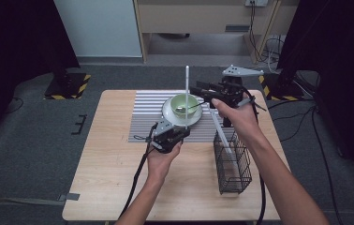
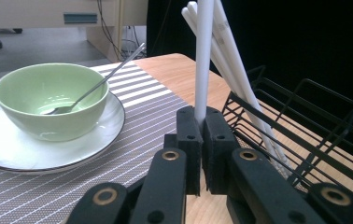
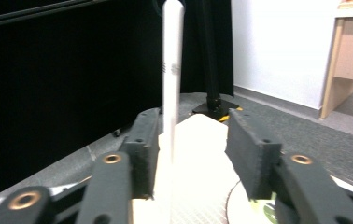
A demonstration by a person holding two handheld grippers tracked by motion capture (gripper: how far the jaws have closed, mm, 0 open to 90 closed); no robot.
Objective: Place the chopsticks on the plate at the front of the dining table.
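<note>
My left gripper (image 1: 171, 136) sits near the middle of the tabletop, just off the near edge of the striped placemat (image 1: 142, 117), and its jaws are clamped tight on a white chopstick (image 1: 187, 93) that stands upright from them. In the left gripper view the same chopstick (image 2: 203, 56) rises straight out from between the two pressed pads, with the green bowl (image 2: 51, 100) on its white plate (image 2: 6, 149) to one side and the black wire basket (image 2: 305, 126) to the other. A metal spoon (image 2: 100, 84) leans in the bowl. Two more white chopsticks (image 2: 233, 70) lean out of the basket, close behind the one I hold. My right gripper (image 1: 215, 93) hovers over the far right part of the placemat, just beside the bowl (image 1: 184, 104). Its jaws stand apart; in the right gripper view a white chopstick (image 3: 171, 93) runs up between them, lying against one pad (image 3: 144, 154) while the other pad is well clear of it. The basket (image 1: 233, 161) stands on the right side of the tabletop, toward the near edge.
</note>
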